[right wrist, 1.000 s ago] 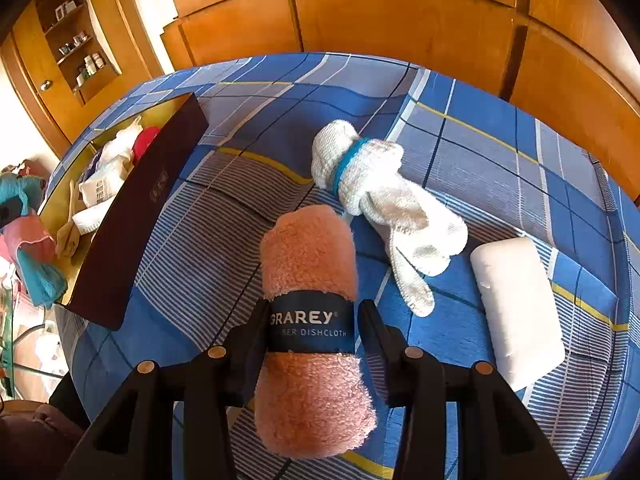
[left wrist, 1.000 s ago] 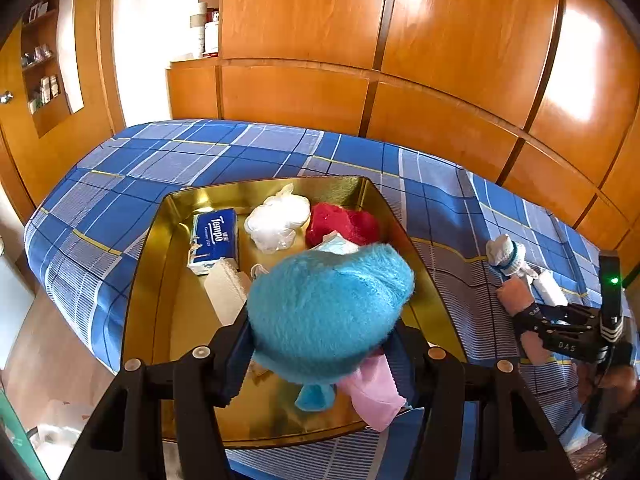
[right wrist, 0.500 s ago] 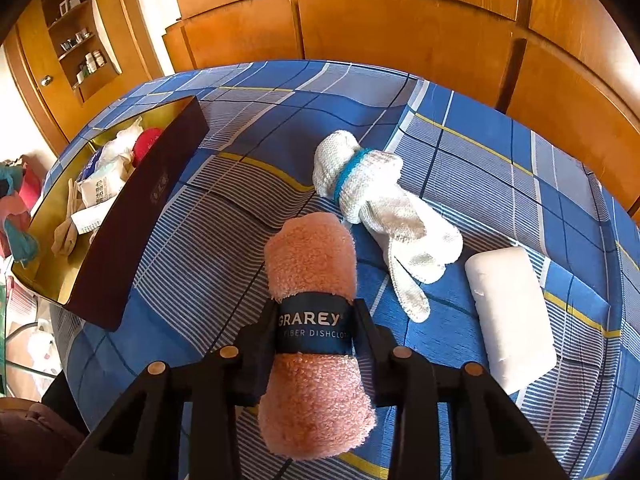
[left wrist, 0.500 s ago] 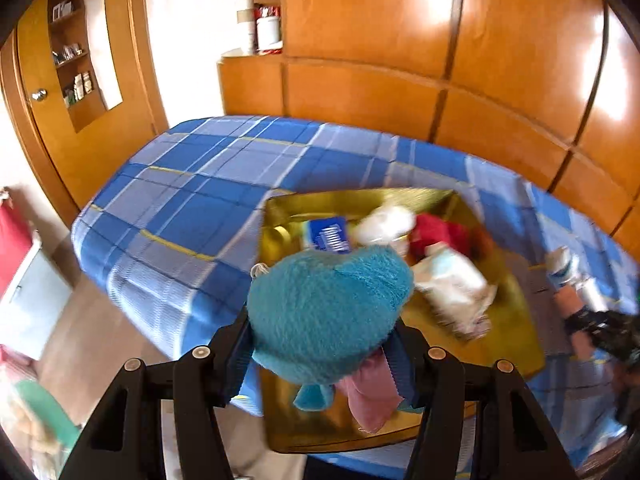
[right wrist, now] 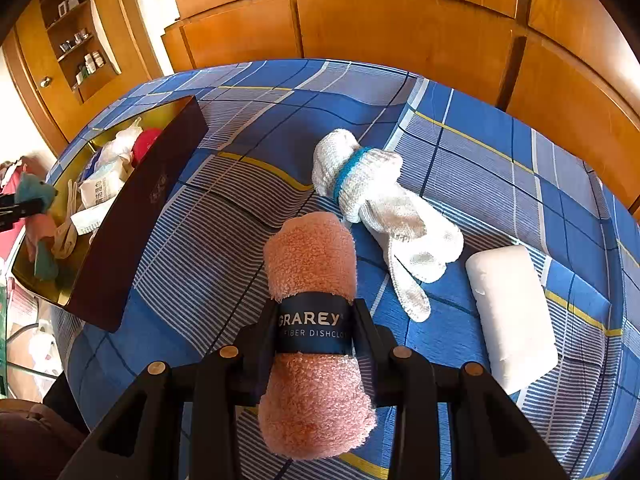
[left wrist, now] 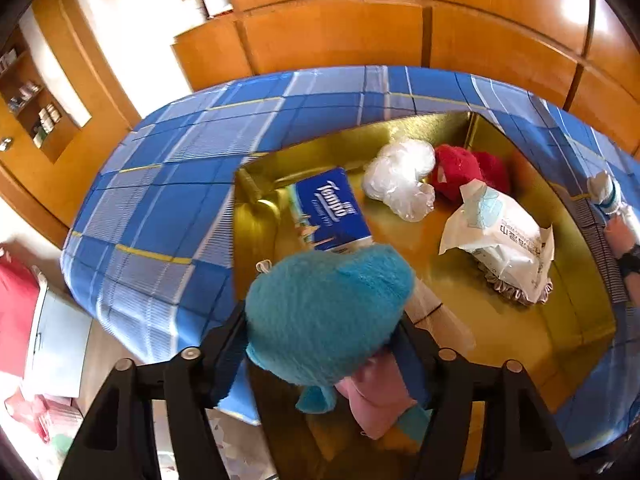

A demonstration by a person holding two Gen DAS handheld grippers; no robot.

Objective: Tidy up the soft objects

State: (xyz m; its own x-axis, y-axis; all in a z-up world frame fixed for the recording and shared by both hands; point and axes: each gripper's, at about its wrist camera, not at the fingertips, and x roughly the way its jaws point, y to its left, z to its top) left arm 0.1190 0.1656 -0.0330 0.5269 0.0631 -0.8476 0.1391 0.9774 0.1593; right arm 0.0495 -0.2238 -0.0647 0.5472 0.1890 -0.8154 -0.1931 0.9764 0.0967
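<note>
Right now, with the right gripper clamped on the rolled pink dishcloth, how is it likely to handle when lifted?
The pink dishcloth, held at its paper band by the right gripper, looks fluffy, so probably light and squashy. Both ends overhang the fingers and may sag. Being rolled, it could roll if dropped on the bedspread.

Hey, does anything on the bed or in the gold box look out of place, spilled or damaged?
Nothing looks spilled or damaged. The white knit glove and a white block lie loose on the blue plaid bedspread, outside the gold box that holds the other soft items. The gold box itself overhangs the bed's edge, which looks a little precarious.
</note>
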